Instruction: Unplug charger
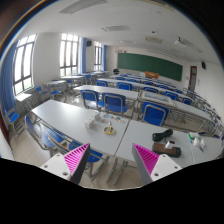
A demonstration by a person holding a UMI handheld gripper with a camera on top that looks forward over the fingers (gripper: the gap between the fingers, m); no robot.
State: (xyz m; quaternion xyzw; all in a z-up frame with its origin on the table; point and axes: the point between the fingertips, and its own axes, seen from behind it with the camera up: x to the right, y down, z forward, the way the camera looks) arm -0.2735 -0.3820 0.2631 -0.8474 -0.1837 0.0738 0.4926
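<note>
We're looking out over a classroom, high above the nearest desk [120, 135]. The gripper [113, 160] has its two fingers spread wide apart, pink pads [77, 156] facing each other, nothing between them. Beyond the right finger, on the desk's far right end, sits a dark cluster of objects [180, 139]; the charger is presumably in there, but it's too small and dim to pick out, and I can't tell a plug or cable. Nearer the middle of the desk, a small pale item [109, 129], unclear what. Rows of desks with blue chairs [154, 114] run back to a green chalkboard [150, 64]. Windows [68, 52] glare along the left wall.
</note>
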